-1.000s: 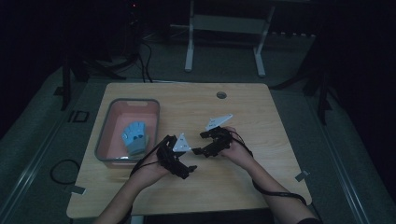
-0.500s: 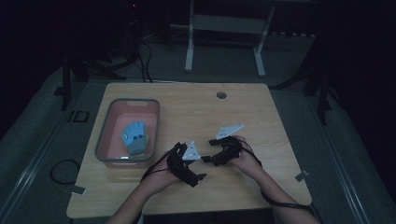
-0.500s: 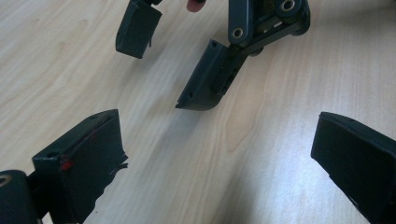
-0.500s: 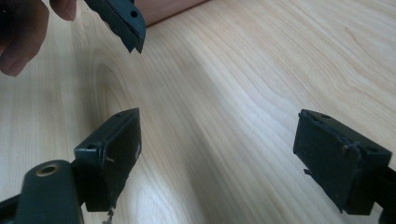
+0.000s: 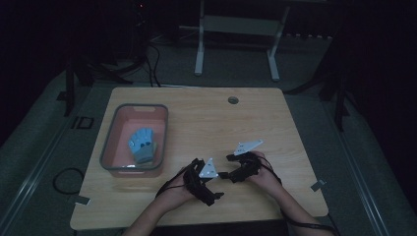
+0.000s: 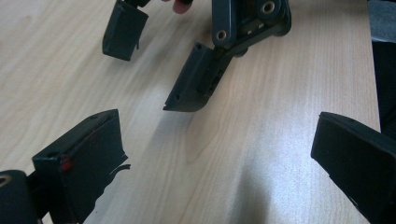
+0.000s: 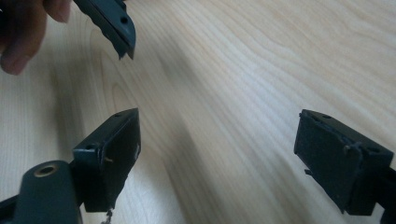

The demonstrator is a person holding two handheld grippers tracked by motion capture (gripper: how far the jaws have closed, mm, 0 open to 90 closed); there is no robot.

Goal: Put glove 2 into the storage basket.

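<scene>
My left gripper [image 5: 212, 179] and right gripper [image 5: 230, 173] face each other tip to tip, low over the front middle of the wooden table [image 5: 206, 123]. In the left gripper view my own gripper [image 6: 215, 140] is open over bare wood, and the right gripper's fingers [image 6: 194, 81] hang just beyond, also spread. In the right gripper view that gripper [image 7: 219, 135] is open with nothing between its jaws. One finger of the left gripper [image 7: 112, 23] and a person's fingertip [image 7: 18, 37] show at the top left.
A pink bin with a grey rim [image 5: 110, 142] stands on the left of the table and holds a blue glove-like item [image 5: 142, 145]. A round cable hole [image 5: 233, 100] lies near the far edge. The floor around is dark, with a cable [image 5: 64, 179] at the left.
Both hands have drawn the grippers toward the table's front edge and slightly right. Both stay open and facing each other.
</scene>
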